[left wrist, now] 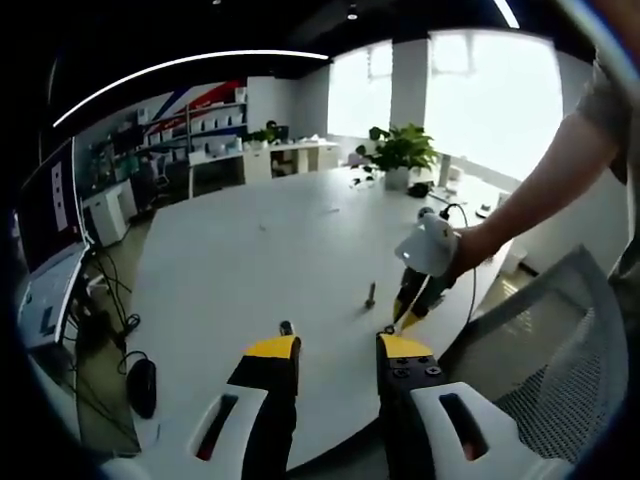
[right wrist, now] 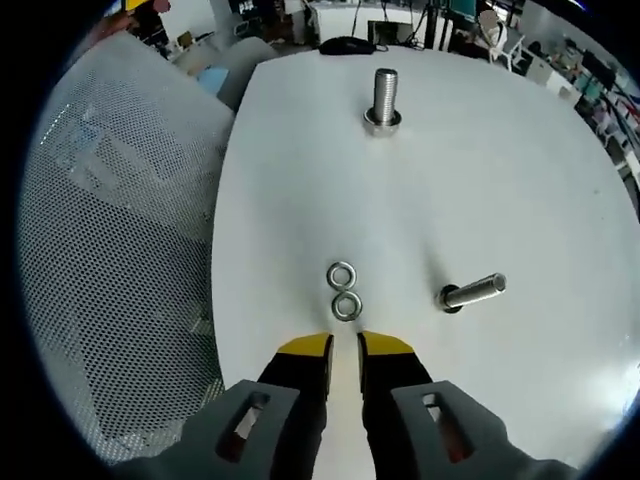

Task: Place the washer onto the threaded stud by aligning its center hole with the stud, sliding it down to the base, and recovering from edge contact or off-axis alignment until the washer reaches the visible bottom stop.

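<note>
Two washers: (right wrist: 343,290) lie flat on the white table (right wrist: 520,180), rims touching, one above the other in the right gripper view — just past the right gripper's tips.
Washer look: small bright metal rings, centre holes open, nothing threaded through them.
Upright stud: (right wrist: 383,100) stands at 12 o'clock from the washers, well apart, threads showing above a hex base; the table between them is bare.
Loose bolt: (right wrist: 472,292) lies on its side at 3 o'clock from the washers, near but not touching.
Mesh chair: (right wrist: 110,250) sits at 9 o'clock, off the table edge.
Mouse: (left wrist: 141,386) dark, at 8 o'clock in the left gripper view.
Potted plant: (left wrist: 400,155) at the table's far end, 1 o'clock.
Right gripper: (right wrist: 343,348) yellow-tipped fingers nearly together with a thin gap, holding nothing, low over the table; in the left gripper view a person's hand (left wrist: 470,250) holds it, tips angled down near the stud.
Left gripper: (left wrist: 335,345) fingers spread apart and empty, held back from the stud — pointing across the table.
</note>
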`<state>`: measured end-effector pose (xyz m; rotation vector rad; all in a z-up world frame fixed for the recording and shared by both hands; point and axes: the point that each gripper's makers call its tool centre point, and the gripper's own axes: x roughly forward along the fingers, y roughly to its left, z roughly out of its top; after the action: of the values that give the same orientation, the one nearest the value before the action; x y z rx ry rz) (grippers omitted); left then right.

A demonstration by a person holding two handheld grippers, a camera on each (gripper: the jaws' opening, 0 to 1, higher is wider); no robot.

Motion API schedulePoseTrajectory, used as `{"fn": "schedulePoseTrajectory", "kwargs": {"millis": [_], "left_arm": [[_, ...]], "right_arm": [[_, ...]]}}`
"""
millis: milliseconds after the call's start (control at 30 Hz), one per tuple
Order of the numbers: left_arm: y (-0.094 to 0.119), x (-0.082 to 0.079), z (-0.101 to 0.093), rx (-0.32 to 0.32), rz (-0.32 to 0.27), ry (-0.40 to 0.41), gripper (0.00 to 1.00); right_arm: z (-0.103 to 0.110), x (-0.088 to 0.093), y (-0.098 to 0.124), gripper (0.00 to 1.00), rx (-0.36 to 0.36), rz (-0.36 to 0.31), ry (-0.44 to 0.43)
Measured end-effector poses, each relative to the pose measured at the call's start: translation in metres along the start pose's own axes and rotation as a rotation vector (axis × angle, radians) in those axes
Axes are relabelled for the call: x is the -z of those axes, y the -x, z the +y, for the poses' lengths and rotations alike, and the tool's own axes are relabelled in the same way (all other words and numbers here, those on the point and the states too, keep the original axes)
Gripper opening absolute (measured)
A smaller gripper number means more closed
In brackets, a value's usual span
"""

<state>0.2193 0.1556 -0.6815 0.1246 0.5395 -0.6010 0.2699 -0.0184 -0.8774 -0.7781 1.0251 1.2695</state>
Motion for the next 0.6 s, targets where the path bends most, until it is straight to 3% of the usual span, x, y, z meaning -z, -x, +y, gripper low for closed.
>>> {"fn": "schedulePoseTrajectory", "kwargs": {"millis": [267, 600], "left_arm": [[0.001, -0.001, 0.001, -0.008, -0.004, -0.002, 0.29], [0.001, 0.000, 0.002, -0.018, 0.001, -0.020, 0.29]], "right_arm": [[0.002, -0.014, -0.006, 0.18, 0.012, 0.012, 0.036], [-0.001, -0.018, -0.008, 0.17, -0.007, 0.082, 0.099]]}}
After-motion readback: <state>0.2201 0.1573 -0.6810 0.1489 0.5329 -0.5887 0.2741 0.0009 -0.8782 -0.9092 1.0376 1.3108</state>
